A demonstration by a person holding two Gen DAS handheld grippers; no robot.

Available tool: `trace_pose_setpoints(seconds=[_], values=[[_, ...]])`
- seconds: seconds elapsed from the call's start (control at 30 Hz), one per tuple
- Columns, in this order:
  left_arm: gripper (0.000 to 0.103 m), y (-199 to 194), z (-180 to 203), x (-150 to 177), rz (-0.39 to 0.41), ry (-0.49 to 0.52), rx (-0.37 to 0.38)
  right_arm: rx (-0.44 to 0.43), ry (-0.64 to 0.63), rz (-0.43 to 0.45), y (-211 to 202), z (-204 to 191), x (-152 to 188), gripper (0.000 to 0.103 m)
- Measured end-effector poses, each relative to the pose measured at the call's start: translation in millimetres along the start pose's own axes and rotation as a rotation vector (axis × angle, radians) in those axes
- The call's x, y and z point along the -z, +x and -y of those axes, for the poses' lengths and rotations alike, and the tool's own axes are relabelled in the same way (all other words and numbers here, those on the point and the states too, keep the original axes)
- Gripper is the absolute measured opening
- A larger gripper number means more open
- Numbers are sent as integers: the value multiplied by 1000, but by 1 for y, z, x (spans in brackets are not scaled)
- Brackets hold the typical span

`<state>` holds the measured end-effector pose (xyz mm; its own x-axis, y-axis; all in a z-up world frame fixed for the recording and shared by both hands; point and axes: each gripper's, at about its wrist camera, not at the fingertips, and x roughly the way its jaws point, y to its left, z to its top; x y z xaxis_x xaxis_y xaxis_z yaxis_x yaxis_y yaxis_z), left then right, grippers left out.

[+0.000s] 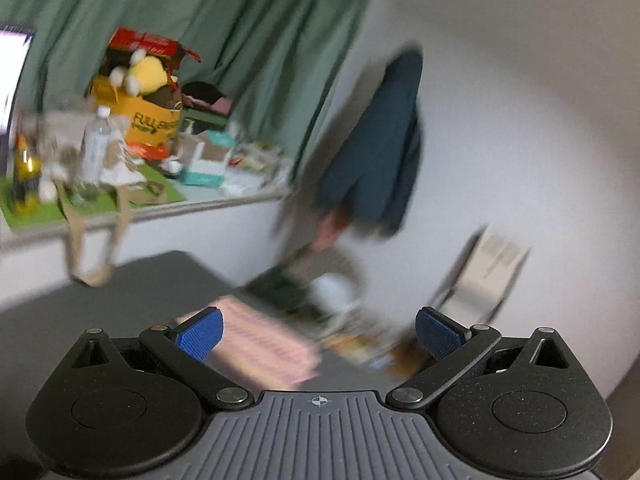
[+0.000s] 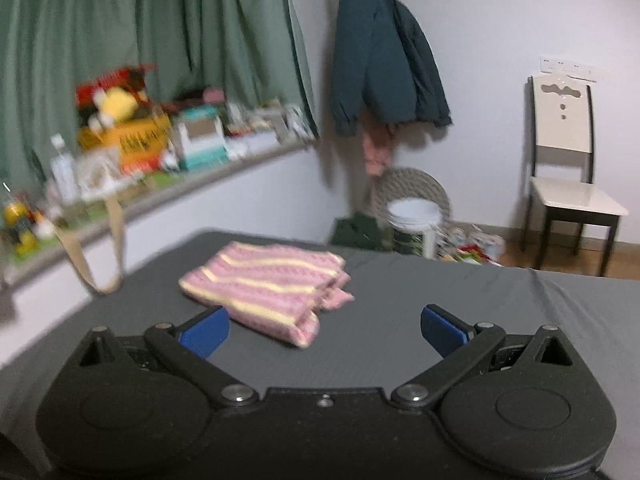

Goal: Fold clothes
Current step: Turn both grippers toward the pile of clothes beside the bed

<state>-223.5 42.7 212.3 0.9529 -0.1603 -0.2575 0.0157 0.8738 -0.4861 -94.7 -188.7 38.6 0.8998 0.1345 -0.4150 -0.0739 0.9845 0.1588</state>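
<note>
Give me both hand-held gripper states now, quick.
Left hand-held gripper: open, holding nothing.
Right hand-held gripper: open, holding nothing; the striped garment lies on the bed beyond it.

The left gripper (image 1: 319, 334) fills the lower part of its frame, blue-padded jaws spread wide, nothing between them. The right gripper (image 2: 325, 335) sits likewise, agape and empty.

A grey bed (image 2: 420, 300) is carrying the load. A folded pink striped garment (image 2: 266, 284) is lying on it, just beyond the right gripper's jaws, toward their left.
</note>
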Motion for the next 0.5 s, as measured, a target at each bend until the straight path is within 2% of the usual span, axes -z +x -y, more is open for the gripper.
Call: trace_pose_setpoints(seconds=[0.03, 0.1, 0.17, 0.27, 0.4, 0.5], values=[[103, -14, -6, -4, -2, -14, 16, -31, 19, 21, -3, 4, 2, 103], [103, -39, -16, -12, -24, 26, -35, -91, 60, 44, -8, 12, 6, 103], [103, -60, -22, -16, -32, 103, -135, -157, 103, 63, -11, 20, 10, 103], [103, -107, -42, -32, -16, 225, -307, -204, 153, 89, -13, 27, 12, 103], [103, -175, -76, -54, -3, 280, -501, -215, 168, 126, -17, 27, 15, 103], [103, -221, -100, -70, 2, 284, -629, -209, 95, 165, -21, 18, 19, 103]])
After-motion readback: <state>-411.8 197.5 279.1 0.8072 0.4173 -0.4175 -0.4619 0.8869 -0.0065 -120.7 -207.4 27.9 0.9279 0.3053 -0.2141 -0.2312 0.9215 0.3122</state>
